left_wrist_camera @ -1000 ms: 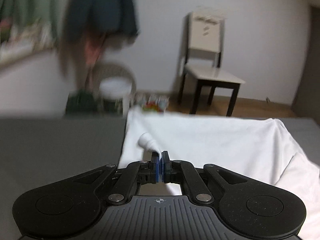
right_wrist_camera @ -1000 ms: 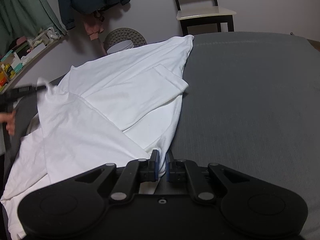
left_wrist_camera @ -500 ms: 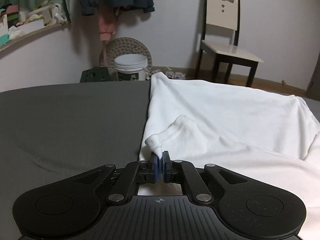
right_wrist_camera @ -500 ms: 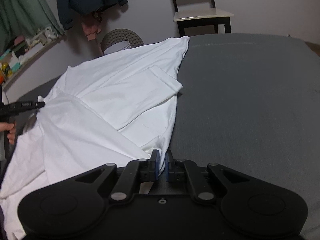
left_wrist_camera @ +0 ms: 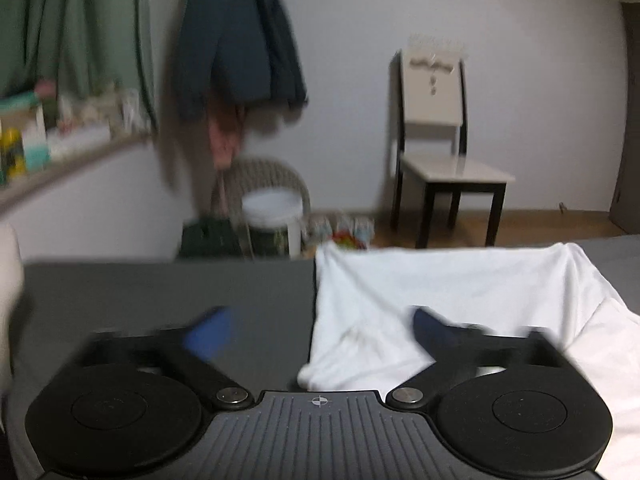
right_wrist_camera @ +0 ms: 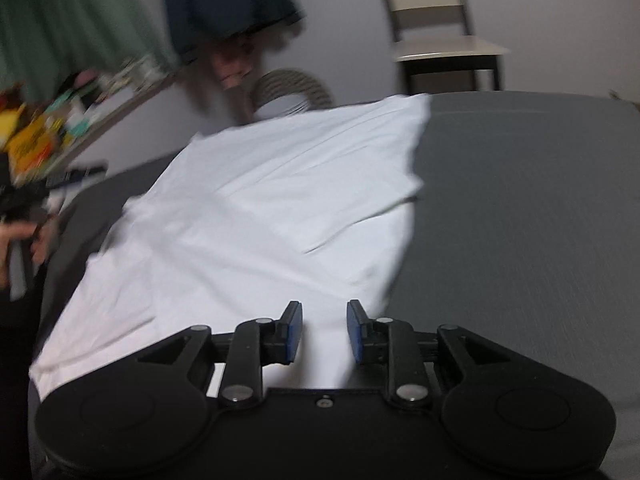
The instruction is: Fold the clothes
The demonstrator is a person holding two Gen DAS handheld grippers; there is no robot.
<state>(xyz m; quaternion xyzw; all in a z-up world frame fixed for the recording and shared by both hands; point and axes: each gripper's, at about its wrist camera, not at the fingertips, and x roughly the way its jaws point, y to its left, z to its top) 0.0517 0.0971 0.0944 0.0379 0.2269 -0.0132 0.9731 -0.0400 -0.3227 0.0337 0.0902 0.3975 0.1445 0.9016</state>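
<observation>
left gripper opened, right gripper opened, shirt released

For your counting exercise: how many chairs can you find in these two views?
1. The chair stands against the far wall beyond the bed, right of the hanging jacket. Both views show it; others may be hidden.

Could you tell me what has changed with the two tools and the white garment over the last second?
Both tools let go: the left tool and right tool, each pinching the white garment before, now stand open, and the released cloth lies flat on the grey bed. The garment's earlier folds and the chair stayed.
</observation>
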